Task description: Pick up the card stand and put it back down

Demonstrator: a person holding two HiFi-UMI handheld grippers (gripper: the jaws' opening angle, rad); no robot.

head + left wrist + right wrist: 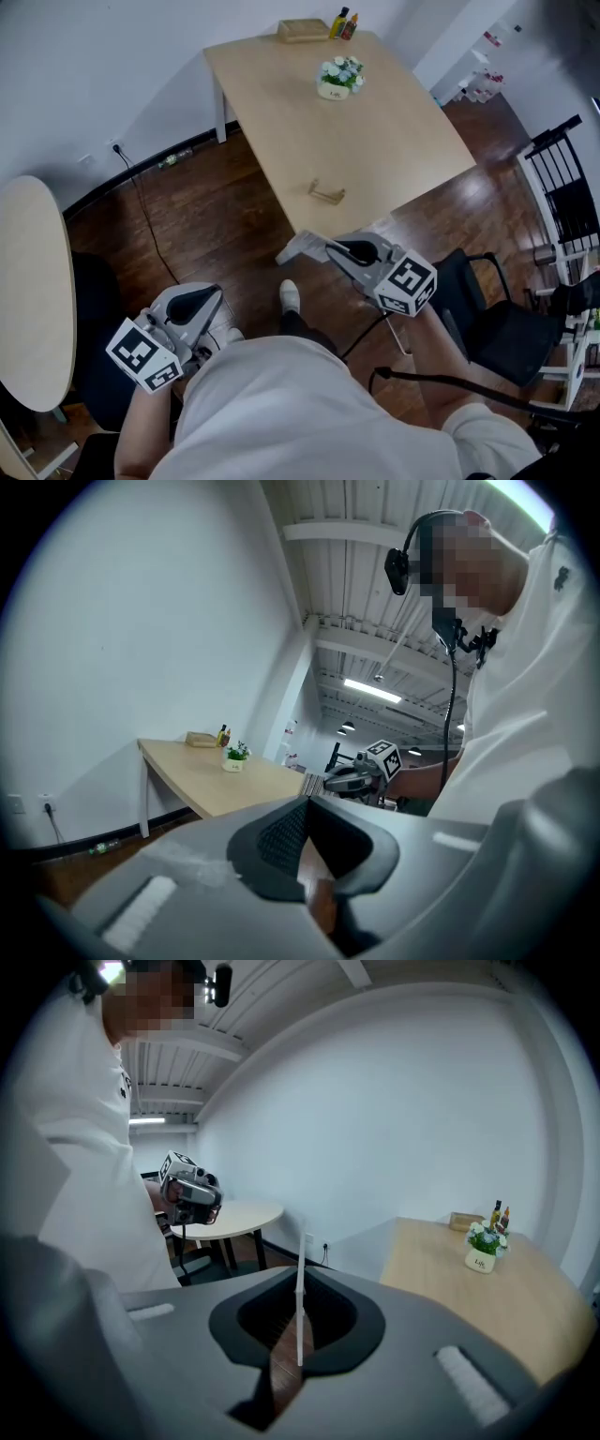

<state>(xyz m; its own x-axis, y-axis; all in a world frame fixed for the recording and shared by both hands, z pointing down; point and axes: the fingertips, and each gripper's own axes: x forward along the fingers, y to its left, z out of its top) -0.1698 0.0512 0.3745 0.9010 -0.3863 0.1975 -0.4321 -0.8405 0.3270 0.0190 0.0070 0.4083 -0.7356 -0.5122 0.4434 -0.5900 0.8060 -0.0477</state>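
Card stand, small, low, tan-edged: stood near the front edge of the light wooden rectangular table, untouched. Grey left gripper and grey right gripper: jaws pressed together, empty, held over the dark wooden floor.

The table has a pale wood-look top, smooth and matt. The floor is dark wood planking with a glossy sheen. The left gripper and the right gripper are matt grey plastic with black ribbed pads. The shirt is white cloth. The card stand looks thin and yellowish; its material is unclear.
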